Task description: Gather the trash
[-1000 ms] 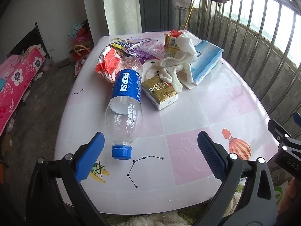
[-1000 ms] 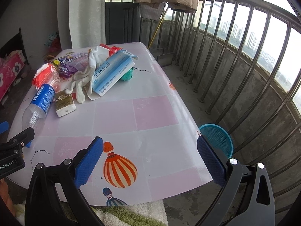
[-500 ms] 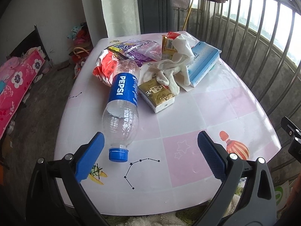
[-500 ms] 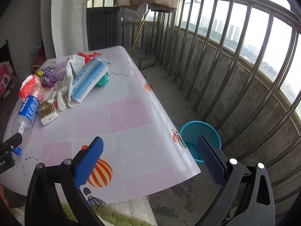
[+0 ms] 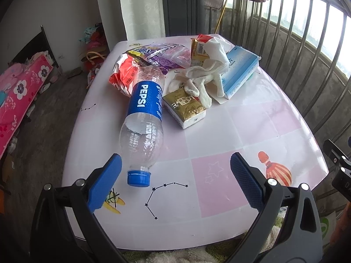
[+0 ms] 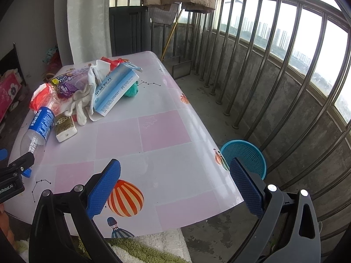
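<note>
An empty Pepsi bottle (image 5: 143, 127) lies on the table (image 5: 252, 127), its blue cap toward my left gripper (image 5: 175, 184), which is open and empty just in front of the cap. Behind it lie a gold tissue pack (image 5: 185, 108), white gloves (image 5: 204, 81), a blue box (image 5: 239, 72) and snack wrappers (image 5: 153, 54). My right gripper (image 6: 175, 186) is open and empty over the table's near right corner. A teal basket (image 6: 245, 155) stands on the floor to the right of the table. The pile also shows in the right wrist view: the bottle (image 6: 39, 125), the box (image 6: 115, 89).
A metal balcony railing (image 6: 274, 65) runs along the right. A dark cabinet (image 5: 182, 11) and a curtain (image 5: 140, 6) stand behind the table. A pink floral item (image 5: 19, 94) lies on the floor at left. A shaggy rug (image 6: 142, 247) lies under the near table edge.
My left gripper has moved closer to the bottle's cap. My right gripper has swung right, so the teal basket shows more fully. Both stay open.
</note>
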A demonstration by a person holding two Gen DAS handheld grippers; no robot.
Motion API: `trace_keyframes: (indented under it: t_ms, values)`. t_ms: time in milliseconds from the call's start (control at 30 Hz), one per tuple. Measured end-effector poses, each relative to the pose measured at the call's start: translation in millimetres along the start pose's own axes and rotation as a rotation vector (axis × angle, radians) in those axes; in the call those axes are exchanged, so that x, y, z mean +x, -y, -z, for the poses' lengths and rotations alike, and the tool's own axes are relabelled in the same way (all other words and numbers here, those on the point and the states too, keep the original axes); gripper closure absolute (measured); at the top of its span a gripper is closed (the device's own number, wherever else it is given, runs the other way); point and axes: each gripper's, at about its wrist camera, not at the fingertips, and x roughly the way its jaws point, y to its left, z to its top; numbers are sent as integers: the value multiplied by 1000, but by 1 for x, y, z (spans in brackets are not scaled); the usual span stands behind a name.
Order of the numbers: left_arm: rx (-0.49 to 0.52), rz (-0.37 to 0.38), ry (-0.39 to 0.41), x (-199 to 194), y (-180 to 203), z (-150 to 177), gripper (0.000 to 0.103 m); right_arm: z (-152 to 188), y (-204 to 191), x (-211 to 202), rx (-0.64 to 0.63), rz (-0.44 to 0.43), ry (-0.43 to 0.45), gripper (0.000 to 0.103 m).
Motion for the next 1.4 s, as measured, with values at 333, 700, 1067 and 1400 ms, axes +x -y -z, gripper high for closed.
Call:
trace_keyframes:
  t_ms: [333,700,1067,1400]
  values:
    - [-115,-29,76,-1,-49,-19,7,-18,-28,6,-66,-109,58,6]
    - [-250,56,191,12,-127,-25,7,-60,-90,27,-127,-419,102,6]
    - [-272,119,105,46,-154,-28,7,-67,-150,73,-108,-577,-108,14]
    - [-252,173,63,63,-162,-23,9,-68,-179,101,-42,-693,-254,26]
